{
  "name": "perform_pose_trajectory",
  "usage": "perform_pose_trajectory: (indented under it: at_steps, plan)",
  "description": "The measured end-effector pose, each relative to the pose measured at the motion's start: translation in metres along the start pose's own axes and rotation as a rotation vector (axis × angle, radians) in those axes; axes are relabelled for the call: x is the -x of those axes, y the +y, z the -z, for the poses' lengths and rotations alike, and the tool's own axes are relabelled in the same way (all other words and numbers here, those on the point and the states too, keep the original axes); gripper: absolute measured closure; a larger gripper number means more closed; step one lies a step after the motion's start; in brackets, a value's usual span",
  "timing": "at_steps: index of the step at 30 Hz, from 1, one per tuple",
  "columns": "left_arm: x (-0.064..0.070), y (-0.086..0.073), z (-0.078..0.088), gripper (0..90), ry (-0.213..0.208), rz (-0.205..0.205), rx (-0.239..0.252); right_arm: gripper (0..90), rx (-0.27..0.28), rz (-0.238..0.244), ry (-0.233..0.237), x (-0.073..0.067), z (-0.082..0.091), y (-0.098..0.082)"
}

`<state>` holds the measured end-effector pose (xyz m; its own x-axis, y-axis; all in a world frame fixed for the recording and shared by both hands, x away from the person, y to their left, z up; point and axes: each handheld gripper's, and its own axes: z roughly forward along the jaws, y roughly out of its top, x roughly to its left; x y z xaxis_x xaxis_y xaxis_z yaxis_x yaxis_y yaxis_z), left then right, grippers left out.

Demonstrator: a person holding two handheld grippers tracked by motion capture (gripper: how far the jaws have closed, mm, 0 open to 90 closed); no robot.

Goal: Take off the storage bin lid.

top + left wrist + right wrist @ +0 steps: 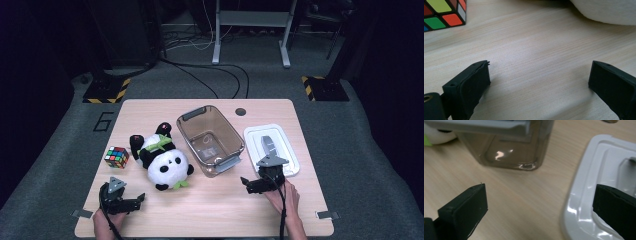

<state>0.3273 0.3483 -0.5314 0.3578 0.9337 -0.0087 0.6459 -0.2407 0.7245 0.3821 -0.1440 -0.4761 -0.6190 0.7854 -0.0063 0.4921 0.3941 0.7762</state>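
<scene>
White glossy plastic lid (pixel 272 148), rounded rectangle, lies flat right of centre, beside the clear brownish plastic bin (pixel 210 140) with grey handles. Right gripper (pixel 251 184) sits by the lid's lower-left corner, black jaws wide apart, nothing between. Left gripper (pixel 136 200), lower left, jaws apart over bare pale wood-grain table (pixel 215 210), near the fuzzy panda plush (pixel 162 160).

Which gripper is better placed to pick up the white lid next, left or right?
Right, most likely. The right gripper sits at the near corner of the white lid, jaws open and empty. The left gripper sits across the table, near the Rubik's cube and panda plush.
</scene>
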Motion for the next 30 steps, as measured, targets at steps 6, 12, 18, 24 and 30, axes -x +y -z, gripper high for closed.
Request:
perform_pose_trajectory:
  at_steps: [6, 12, 18, 24, 30]
  plan:
    - [0.0, 0.0, 0.0, 3.4, 0.0, 0.0, 0.0, 0.0, -0.041, -0.005, 0.071, -0.013, -0.014, -0.015]
    - [0.0, 0.0, 0.0, 3.5, -0.001, -0.001, 0.003, 0.0, -0.064, -0.005, 0.109, -0.022, -0.026, -0.028]
    - [-0.001, 0.0, 0.0, 3.5, -0.001, -0.003, -0.001, 0.0, -0.088, 0.002, 0.13, -0.025, -0.034, -0.033]
    - [0.0, 0.0, 0.0, 3.5, -0.001, -0.002, 0.001, 0.0, -0.09, 0.037, 0.098, -0.028, -0.039, -0.037]
    - [0.0, 0.0, 0.0, 3.5, 0.0, -0.001, 0.002, 0.0, -0.1, 0.069, 0.079, -0.033, -0.041, -0.036]
